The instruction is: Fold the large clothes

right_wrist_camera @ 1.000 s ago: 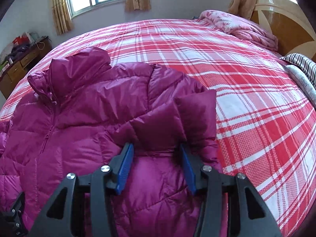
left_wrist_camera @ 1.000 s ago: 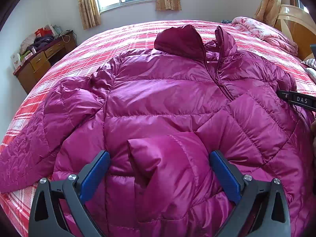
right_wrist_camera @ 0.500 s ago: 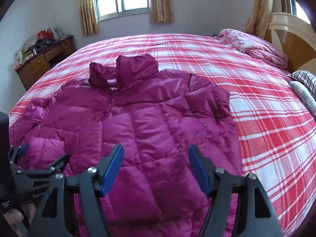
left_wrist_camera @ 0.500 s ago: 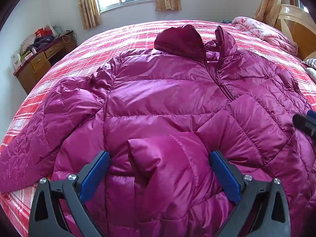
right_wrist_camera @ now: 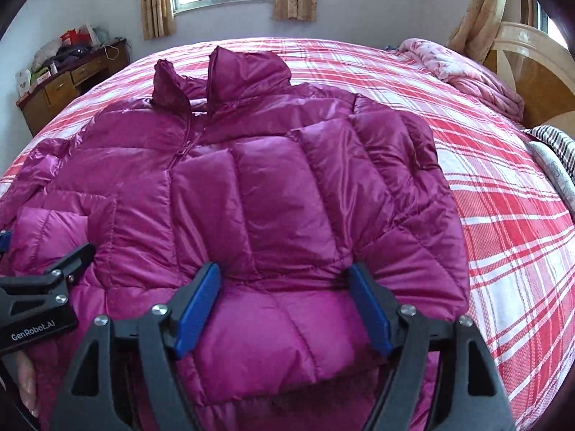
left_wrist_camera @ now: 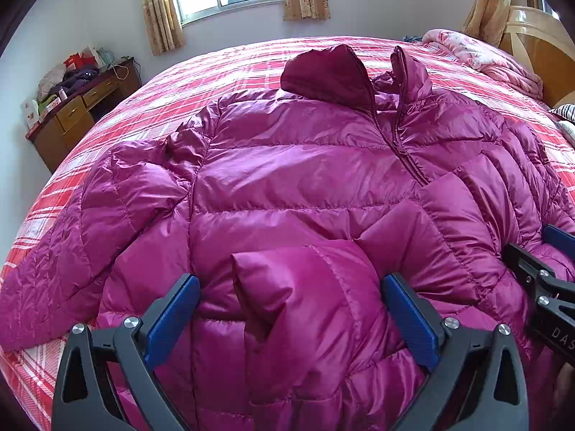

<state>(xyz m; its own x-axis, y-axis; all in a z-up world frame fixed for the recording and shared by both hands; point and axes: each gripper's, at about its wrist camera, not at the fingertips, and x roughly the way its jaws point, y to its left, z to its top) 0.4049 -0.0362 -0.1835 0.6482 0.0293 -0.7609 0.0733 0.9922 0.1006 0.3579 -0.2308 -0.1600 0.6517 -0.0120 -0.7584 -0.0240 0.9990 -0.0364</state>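
A large magenta puffer jacket [left_wrist_camera: 294, 179] lies front up on the red plaid bed [left_wrist_camera: 201, 82], collar toward the window. It also shows in the right wrist view [right_wrist_camera: 273, 194]. Both sleeves are folded in over the front. My left gripper [left_wrist_camera: 291, 316] is open above the folded left sleeve cuff [left_wrist_camera: 302, 287], which lies between its blue pads without being pinched. My right gripper [right_wrist_camera: 284, 309] is open over the jacket's lower right front. Each gripper shows at the edge of the other's view: the right one [left_wrist_camera: 539, 280] and the left one [right_wrist_camera: 46, 287].
A wooden desk [left_wrist_camera: 79, 111] with clutter stands at the left wall under the window. A pink quilt [right_wrist_camera: 463, 72], a wooden headboard [right_wrist_camera: 539, 79] and a striped pillow [right_wrist_camera: 553, 143] are at the right. Bare plaid bedspread [right_wrist_camera: 510, 222] lies right of the jacket.
My right gripper has let go of the right sleeve, opened wider and drawn back toward the jacket's hem. The sleeve now lies folded over the front. My left gripper has stayed put.
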